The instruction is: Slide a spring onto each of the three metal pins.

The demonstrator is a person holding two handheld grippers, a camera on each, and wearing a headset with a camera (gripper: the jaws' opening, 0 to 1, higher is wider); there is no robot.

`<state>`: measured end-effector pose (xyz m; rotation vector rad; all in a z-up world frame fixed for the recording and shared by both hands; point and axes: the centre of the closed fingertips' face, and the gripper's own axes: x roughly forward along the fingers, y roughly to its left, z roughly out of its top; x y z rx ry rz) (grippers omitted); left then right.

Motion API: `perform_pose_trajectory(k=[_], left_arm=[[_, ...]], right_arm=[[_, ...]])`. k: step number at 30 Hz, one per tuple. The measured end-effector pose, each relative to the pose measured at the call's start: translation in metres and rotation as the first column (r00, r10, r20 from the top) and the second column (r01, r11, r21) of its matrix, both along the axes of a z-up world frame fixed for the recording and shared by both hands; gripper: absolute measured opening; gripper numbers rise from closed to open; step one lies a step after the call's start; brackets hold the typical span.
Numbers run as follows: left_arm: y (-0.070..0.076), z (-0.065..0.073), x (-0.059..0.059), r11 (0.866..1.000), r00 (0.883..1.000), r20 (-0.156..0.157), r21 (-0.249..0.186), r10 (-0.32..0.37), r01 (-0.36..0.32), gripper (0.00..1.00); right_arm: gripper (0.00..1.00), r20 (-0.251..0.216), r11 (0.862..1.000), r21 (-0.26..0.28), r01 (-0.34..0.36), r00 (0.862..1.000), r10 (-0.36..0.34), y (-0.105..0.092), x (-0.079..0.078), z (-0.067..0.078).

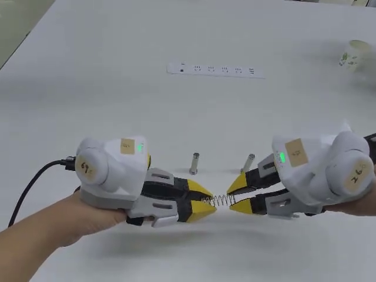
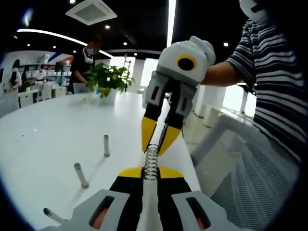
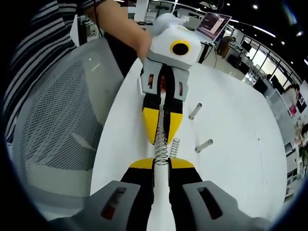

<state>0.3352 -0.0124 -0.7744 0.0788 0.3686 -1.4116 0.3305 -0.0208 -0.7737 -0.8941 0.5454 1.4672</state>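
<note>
A small steel spring [image 1: 222, 201] hangs level between the two grippers, just above the white table [image 1: 117, 106]. My left gripper [image 1: 210, 202] is shut on its left end; in the left gripper view the spring [image 2: 151, 161] rises from those jaws [image 2: 150, 173]. My right gripper [image 1: 231, 198] faces it with jaws parted, the spring's other end [image 3: 161, 147] between its tips [image 3: 161, 163]. Two bare metal pins [image 1: 194, 163] [image 1: 249, 163] stand just beyond. The left gripper view has three bare pins [image 2: 106, 145] [image 2: 81, 175] [image 2: 52, 216]. A second spring [image 3: 175, 147] lies on the table.
A white power strip [image 1: 214, 70] lies across the table farther back. A patterned cup [image 1: 354, 54] sits at the far right edge. A mesh chair [image 3: 62, 130] and a person in a striped shirt [image 2: 274, 72] are at the table's near side.
</note>
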Motion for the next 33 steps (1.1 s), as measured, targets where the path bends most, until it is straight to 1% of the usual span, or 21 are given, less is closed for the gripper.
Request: perform_pose_trajectory(k=[6, 7, 8, 9, 10, 12, 17, 18, 24, 25, 28, 33], left_arm=[[0.002, -0.002, -0.001, 1.0, 1.0, 0.003, 0.009, -0.004, 0.004, 0.02], [0.002, -0.003, -0.001, 1.0, 1.0, 0.01, 0.018, -0.005, 0.005, 0.02], [0.002, -0.005, -0.002, 1.0, 1.0, 0.014, 0.028, -0.01, 0.01, 0.02], [0.002, -0.006, -0.002, 0.999, 1.0, 0.016, 0.03, -0.011, 0.01, 0.02], [0.002, -0.006, -0.003, 0.999, 1.0, 0.018, 0.032, -0.011, 0.01, 0.02], [0.003, -0.006, -0.004, 0.999, 1.0, 0.019, 0.033, -0.009, 0.008, 0.02], [0.004, -0.007, -0.005, 0.999, 1.0, 0.025, 0.038, -0.008, 0.007, 0.02], [0.004, -0.007, -0.005, 0.999, 1.0, 0.021, 0.038, -0.007, 0.006, 0.02], [0.004, -0.009, -0.006, 0.999, 1.0, 0.026, 0.044, -0.007, 0.006, 0.02], [0.004, -0.009, -0.007, 0.999, 1.0, 0.027, 0.044, -0.008, 0.007, 0.02], [0.003, -0.009, -0.006, 0.999, 1.0, 0.028, 0.045, -0.008, 0.007, 0.02], [0.003, -0.009, -0.005, 0.999, 1.0, 0.029, 0.047, -0.008, 0.006, 0.02]], right_arm=[[0.07, -0.027, 1.0, 0.024, 0.003, 1.0, -0.003, 0.007, -0.002, 0.008], [0.07, -0.034, 1.0, 0.03, 0.009, 0.999, -0.008, 0.008, -0.002, 0.009], [0.07, -0.043, 0.999, 0.048, 0.013, 0.999, -0.011, 0.011, -0.002, 0.012], [0.07, -0.061, 0.997, 0.075, 0.02, 0.998, -0.015, 0.015, -0.003, 0.016], [0.07, -0.057, 0.997, 0.077, 0.021, 0.998, -0.016, 0.016, -0.002, 0.017], [0.07, -0.053, 0.997, 0.069, 0.018, 0.998, -0.014, 0.018, -0.002, 0.016], [0.07, -0.059, 0.996, 0.082, 0.024, 0.998, -0.02, 0.02, -0.003, 0.017], [0.07, -0.06, 0.996, 0.082, 0.025, 0.998, -0.02, 0.02, -0.004, 0.017], [0.07, -0.053, 0.997, 0.08, 0.018, 0.998, -0.014, 0.022, -0.005, 0.018], [0.07, -0.063, 0.995, 0.099, 0.026, 0.998, -0.02, 0.025, -0.005, 0.022], [0.07, -0.059, 0.996, 0.089, 0.022, 0.998, -0.017, 0.024, -0.006, 0.022], [0.07, -0.056, 0.996, 0.088, 0.02, 0.998, -0.015, 0.025, -0.006, 0.023]])
